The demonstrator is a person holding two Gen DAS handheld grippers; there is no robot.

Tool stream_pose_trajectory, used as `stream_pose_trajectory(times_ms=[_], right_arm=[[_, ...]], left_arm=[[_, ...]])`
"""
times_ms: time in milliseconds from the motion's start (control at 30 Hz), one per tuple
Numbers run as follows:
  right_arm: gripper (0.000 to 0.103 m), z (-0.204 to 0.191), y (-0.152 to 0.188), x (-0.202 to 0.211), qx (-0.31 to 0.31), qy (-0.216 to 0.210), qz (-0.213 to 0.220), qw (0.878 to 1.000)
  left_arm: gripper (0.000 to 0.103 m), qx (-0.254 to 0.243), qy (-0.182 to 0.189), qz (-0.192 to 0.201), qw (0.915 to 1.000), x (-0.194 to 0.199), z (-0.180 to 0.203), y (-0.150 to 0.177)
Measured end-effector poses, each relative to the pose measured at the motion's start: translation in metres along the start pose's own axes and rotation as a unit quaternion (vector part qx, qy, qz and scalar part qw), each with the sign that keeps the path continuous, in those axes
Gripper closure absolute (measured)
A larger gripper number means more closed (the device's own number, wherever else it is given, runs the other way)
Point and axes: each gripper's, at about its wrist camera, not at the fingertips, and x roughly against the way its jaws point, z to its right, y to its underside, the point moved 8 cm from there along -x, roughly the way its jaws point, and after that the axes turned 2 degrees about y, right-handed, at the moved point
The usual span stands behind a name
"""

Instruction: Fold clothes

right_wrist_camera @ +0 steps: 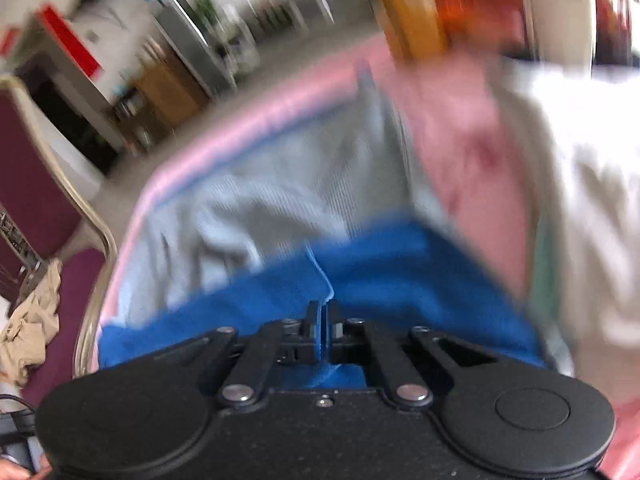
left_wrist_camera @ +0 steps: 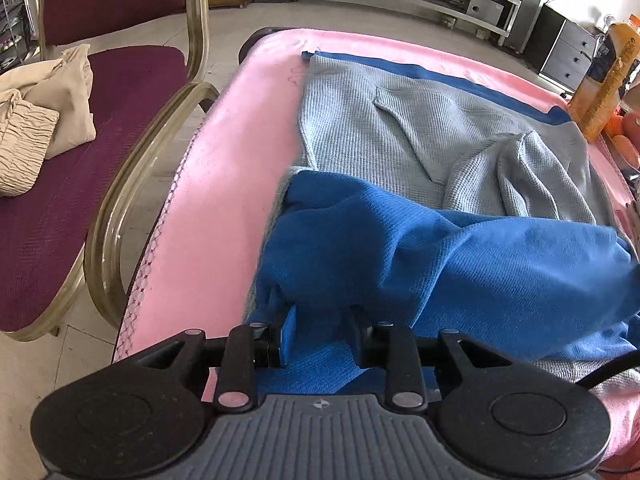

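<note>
A blue garment with a light grey waffle-knit side (left_wrist_camera: pixel 400 128) lies spread on the pink cloth-covered table (left_wrist_camera: pixel 224 184). Its blue near part (left_wrist_camera: pixel 460 264) is folded up over the grey. My left gripper (left_wrist_camera: pixel 318 320) is at the garment's near left edge, jaws apart, with blue fabric draped over the hidden fingertips and lying between the fingers. In the blurred right wrist view, my right gripper (right_wrist_camera: pixel 324 312) is shut on a pinched edge of the blue fabric (right_wrist_camera: pixel 400 276), and the grey side (right_wrist_camera: pixel 280 196) lies beyond it.
A maroon chair (left_wrist_camera: pixel 80 184) with beige cushions (left_wrist_camera: pixel 36 120) stands left of the table. An orange bottle (left_wrist_camera: pixel 608 76) and orange items sit at the table's far right. A white cloth (right_wrist_camera: pixel 580 184) lies on the right. Shelves and cabinets line the back.
</note>
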Motion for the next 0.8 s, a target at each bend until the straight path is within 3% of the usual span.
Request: stream_pose_trajectory(times_ms=[100, 233, 300, 333, 400, 433, 500, 567, 633, 800], right_arm=[[0.101, 0.003, -0.003, 0.016, 0.035, 0.054, 0.034, 0.997], [0.1, 0.024, 0.018, -0.021, 0.021, 0.091, -0.063, 0.994], [0.094, 0.029, 0.02, -0.025, 0.008, 0.096, -0.08, 0.992], [0.09, 0.029, 0.015, -0.02, 0.004, 0.093, -0.07, 0.993], [0.068, 0.03, 0.007, -0.009, -0.005, 0.087, -0.051, 0.995], [0.065, 0.03, 0.001, -0.002, -0.01, 0.085, -0.037, 0.996], [0.064, 0.03, -0.009, 0.011, -0.027, 0.071, -0.013, 0.997], [0.064, 0.029, -0.019, 0.016, -0.055, 0.031, -0.001, 0.998], [0.064, 0.025, -0.019, 0.006, -0.075, -0.005, -0.013, 0.997], [0.066, 0.017, -0.01, -0.037, -0.108, -0.053, -0.059, 0.991]], left_arm=[[0.073, -0.003, 0.0, -0.004, 1.0, -0.002, 0.0, 0.001], [0.072, -0.028, -0.017, -0.007, 0.9994, -0.004, 0.005, 0.003], [0.072, -0.032, -0.019, -0.003, 0.9993, -0.001, 0.005, 0.004], [0.073, -0.027, -0.016, 0.002, 0.9995, 0.002, 0.003, 0.004], [0.079, -0.015, 0.0, 0.022, 0.9996, 0.013, 0.001, 0.001], [0.079, -0.006, 0.02, 0.043, 0.9989, 0.023, 0.001, -0.002], [0.079, 0.01, 0.058, 0.085, 0.9946, 0.043, 0.0, -0.009], [0.08, 0.015, 0.071, 0.111, 0.9912, 0.051, 0.0, -0.017], [0.085, 0.01, 0.071, 0.11, 0.9914, 0.043, 0.005, -0.024], [0.086, 0.0, 0.082, 0.081, 0.9934, 0.011, 0.025, -0.028]])
